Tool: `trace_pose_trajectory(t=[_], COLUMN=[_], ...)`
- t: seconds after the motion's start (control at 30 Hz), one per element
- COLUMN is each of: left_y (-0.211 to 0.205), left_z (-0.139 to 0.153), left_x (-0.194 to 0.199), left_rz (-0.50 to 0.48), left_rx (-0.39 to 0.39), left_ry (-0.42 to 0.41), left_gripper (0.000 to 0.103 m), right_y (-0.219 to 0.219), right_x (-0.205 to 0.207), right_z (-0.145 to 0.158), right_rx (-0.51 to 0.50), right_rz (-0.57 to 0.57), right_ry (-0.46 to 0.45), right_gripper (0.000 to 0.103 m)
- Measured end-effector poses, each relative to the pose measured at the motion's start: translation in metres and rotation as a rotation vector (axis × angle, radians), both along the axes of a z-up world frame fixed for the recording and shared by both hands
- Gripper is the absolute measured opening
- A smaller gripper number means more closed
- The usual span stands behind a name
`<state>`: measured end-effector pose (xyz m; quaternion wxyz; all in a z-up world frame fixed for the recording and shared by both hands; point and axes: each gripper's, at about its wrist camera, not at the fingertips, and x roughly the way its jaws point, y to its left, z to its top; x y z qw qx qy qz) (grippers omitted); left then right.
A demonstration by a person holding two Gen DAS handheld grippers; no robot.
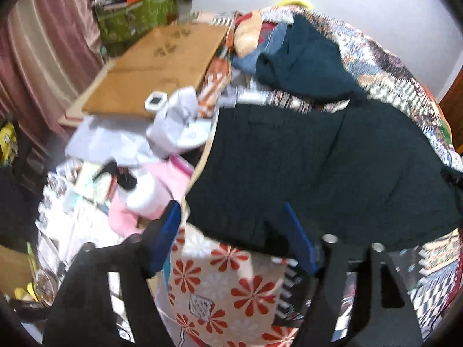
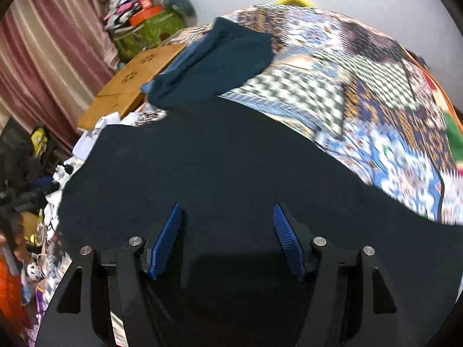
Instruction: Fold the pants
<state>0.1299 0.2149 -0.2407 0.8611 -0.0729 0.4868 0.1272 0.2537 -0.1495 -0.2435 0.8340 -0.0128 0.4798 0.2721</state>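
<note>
The dark navy pants lie spread flat on a patterned quilt, their near corner hanging over the bed's edge. My left gripper hovers over that corner with its blue pads wide apart; the cloth's edge lies between them, but neither pad presses on it. In the right wrist view the pants fill the middle of the picture. My right gripper stands open just above the fabric, with nothing pinched between its fingers.
A crumpled teal garment lies on the quilt behind the pants. Flat cardboard, white and pink clutter and a red-flowered cloth crowd the left side. A pink curtain hangs at far left.
</note>
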Motion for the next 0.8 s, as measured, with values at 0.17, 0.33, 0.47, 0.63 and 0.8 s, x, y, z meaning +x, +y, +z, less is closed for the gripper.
trace_pose_trajectory(t=[0.17, 0.33, 0.47, 0.63, 0.8], left_y=[-0.031, -0.093, -0.152, -0.216, -0.259], left_z=[0.029, 0.035, 0.016, 0.002, -0.002], left_x=[0.028, 0.065, 0.088, 0.103, 0.115], left_rz=[-0.086, -0.234, -0.38, -0.507, -0.579], left_rx=[0.013, -0.025, -0.032, -0.061, -0.075], left_ry=[-0.064, -0.08, -0.015, 0.03, 0.06], left_gripper=[0.085, 0.09, 0.09, 0.092, 0.1], right_y=[-0.067, -0.119, -0.168, -0.216, -0.235], right_x=[-0.011, -0.034, -0.07, -0.116, -0.134], right_z=[-0.002, 0.001, 0.021, 0.038, 0.023], right_rx=[0.014, -0.095, -0.043, 0.032, 0.164], right_rz=[-0.113, -0.245, -0.378, -0.535, -0.618], right_ry=[0.053, 0.054, 0.012, -0.015, 0.038], right_gripper=[0.065, 0.065, 0.065, 0.067, 0.067])
